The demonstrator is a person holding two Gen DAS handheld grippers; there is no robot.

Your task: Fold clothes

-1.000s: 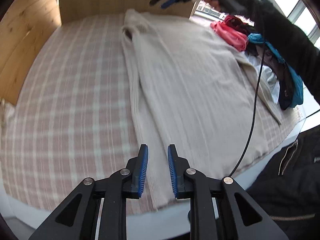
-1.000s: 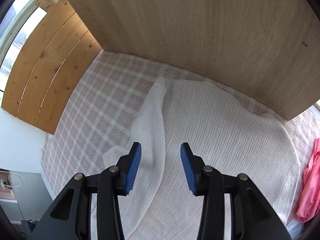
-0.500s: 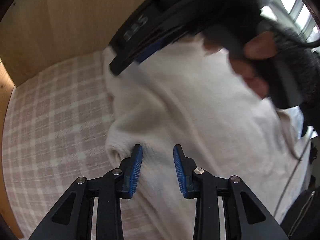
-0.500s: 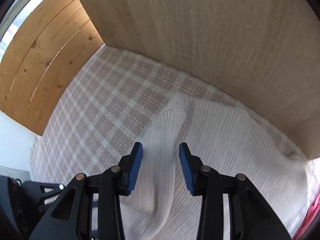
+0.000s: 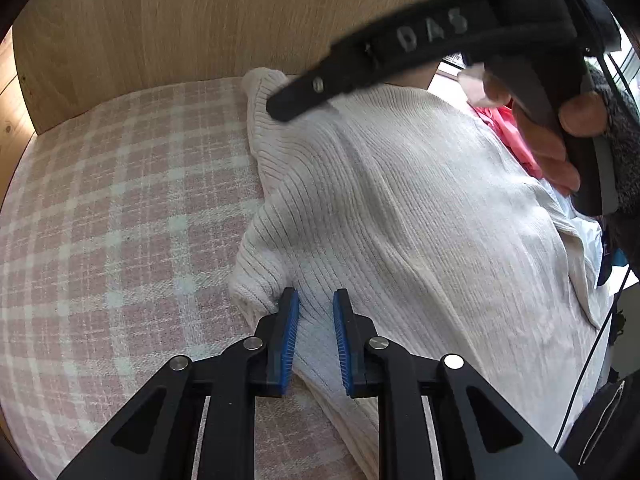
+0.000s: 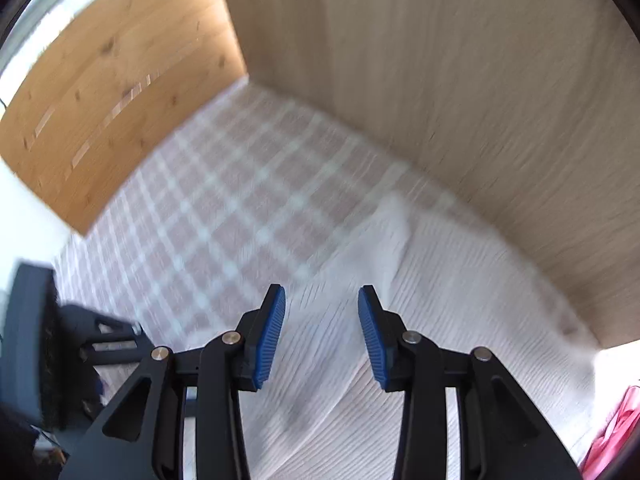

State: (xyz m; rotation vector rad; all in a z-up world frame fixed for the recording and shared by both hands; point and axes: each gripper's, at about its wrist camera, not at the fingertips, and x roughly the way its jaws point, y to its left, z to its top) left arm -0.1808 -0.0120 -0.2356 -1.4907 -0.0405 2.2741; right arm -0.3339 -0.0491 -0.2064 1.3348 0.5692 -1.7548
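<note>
A cream ribbed sweater lies spread on the pink plaid bed cover. My left gripper points down onto its left edge, beside a rolled cuff. Its jaws are closing with a ridge of the knit between the blue pads. My right gripper is open just above the sweater, near the folded sleeve at the far end. The left wrist view shows it as a black arm held by a person's hand, its tip over the sweater's far corner.
Light wooden panels wall the bed at the far side and an orange wooden board on the left. A pink garment and other clothes lie past the sweater's right side. A black cable hangs at the right edge.
My left gripper travelled from the sweater's near hem up along its left edge to the cuff and narrowed its jaws. The right gripper rolled and sank toward the sweater's far corner.
</note>
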